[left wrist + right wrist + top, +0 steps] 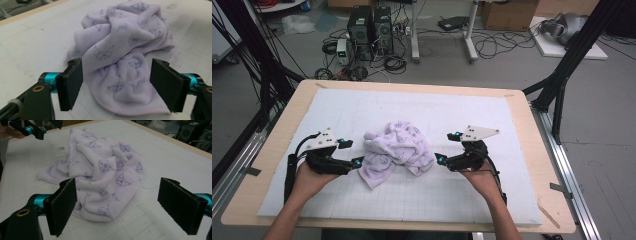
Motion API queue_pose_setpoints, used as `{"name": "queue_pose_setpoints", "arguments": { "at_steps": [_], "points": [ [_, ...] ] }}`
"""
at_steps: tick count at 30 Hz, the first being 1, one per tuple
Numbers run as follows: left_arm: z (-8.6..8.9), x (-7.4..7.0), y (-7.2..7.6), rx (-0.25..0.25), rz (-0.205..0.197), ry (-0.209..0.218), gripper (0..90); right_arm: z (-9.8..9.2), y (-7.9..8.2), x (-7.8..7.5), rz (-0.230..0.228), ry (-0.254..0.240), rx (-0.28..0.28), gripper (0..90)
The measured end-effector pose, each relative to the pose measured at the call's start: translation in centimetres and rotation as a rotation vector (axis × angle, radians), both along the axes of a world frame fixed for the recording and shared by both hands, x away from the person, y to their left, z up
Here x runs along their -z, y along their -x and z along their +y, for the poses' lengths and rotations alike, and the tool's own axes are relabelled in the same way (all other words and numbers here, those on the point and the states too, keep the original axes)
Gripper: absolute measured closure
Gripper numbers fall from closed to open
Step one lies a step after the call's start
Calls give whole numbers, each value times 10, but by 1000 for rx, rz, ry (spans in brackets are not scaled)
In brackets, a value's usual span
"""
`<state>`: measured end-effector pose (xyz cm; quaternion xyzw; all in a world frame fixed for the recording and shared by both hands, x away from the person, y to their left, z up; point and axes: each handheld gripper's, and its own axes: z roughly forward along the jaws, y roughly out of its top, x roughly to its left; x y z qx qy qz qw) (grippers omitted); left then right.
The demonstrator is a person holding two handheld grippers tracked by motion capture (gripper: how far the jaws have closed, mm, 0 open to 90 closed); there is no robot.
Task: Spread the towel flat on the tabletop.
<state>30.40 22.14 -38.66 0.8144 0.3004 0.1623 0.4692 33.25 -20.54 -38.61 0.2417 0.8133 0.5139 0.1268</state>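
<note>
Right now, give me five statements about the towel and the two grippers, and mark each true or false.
1. The towel lies crumpled on the white mat. True.
2. The towel is folded into a neat square. False: it is bunched in a loose heap.
3. The left gripper has its jaws apart, with a towel edge between them. True.
4. The right gripper is clamped on the towel. False: its jaws stand open, short of the cloth.
5. The towel is plain white. False: pale purple with cat faces.

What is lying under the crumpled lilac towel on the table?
The lilac towel rests on a white gridded mat that covers the wooden table. Whether anything is hidden under the bunched folds cannot be seen, because the cloth covers that spot.
</note>
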Motion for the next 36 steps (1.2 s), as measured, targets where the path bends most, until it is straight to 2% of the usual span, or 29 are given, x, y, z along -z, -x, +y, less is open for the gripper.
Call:
{"name": "queue_pose_setpoints", "arguments": {
  "at_steps": [3,4,6,9,10,13,14,15,16,17,18,19,20,21,22,26,29,30,31,32,33,34,35,36],
  "points": [
    [-13,4,-9,19,14,-1,300,8,-4,2,10,10,-15,171],
    [-21,7,-14,33,24,1,330,16,-8,5,27,24,-34,195],
    [-25,10,-17,46,21,-7,406,23,-12,9,43,37,-46,228],
    [-35,18,-23,64,36,-28,449,29,-15,14,55,43,-67,273],
    [-41,25,-27,73,52,-57,466,37,-19,19,81,52,-89,330],
    [-44,30,-30,77,72,-75,486,44,-21,25,93,61,-105,377],
    [-47,35,-33,88,84,-100,525,51,-24,31,115,81,-120,423],
    [-47,35,-33,88,84,-100,543,51,-24,31,115,81,-120,423],
    [-49,40,-35,92,99,-127,568,58,-25,38,131,111,-125,465],
    [-49,40,-35,92,99,-127,590,58,-25,38,131,111,-125,465],
    [-50,42,-35,92,105,-138,619,65,-27,45,150,142,-138,538],
    [-51,43,-36,93,106,-148,619,65,-27,45,150,142,-138,538],
    [-52,44,-36,92,106,-152,706,72,-27,51,156,165,-154,619],
    [-52,44,-36,92,105,-157,706,72,-27,51,156,165,-154,619],
    [-51,44,-36,101,110,-159,782,75,-27,51,142,180,-158,687],
    [-48,39,-33,105,106,-150,828,70,-25,45,118,188,-165,771],
    [-45,31,-27,113,95,-131,834,64,-24,40,103,175,-165,780],
    [-42,25,-23,116,88,-120,836,58,-23,33,92,170,-162,784],
    [-42,25,-23,116,88,-120,837,58,-23,33,92,170,-162,784],
    [-39,17,-19,122,73,-98,837,51,-22,23,72,157,-161,788],
    [-39,17,-19,122,73,-98,837,51,-22,23,72,157,-161,788],
    [-36,7,-14,122,55,-80,838,46,-22,14,58,157,-165,790],
    [-36,7,-14,122,55,-80,838,44,-21,7,49,160,-168,793],
    [-35,-1,-9,127,41,-66,838,42,-20,3,37,160,-168,795]
  ]
}}
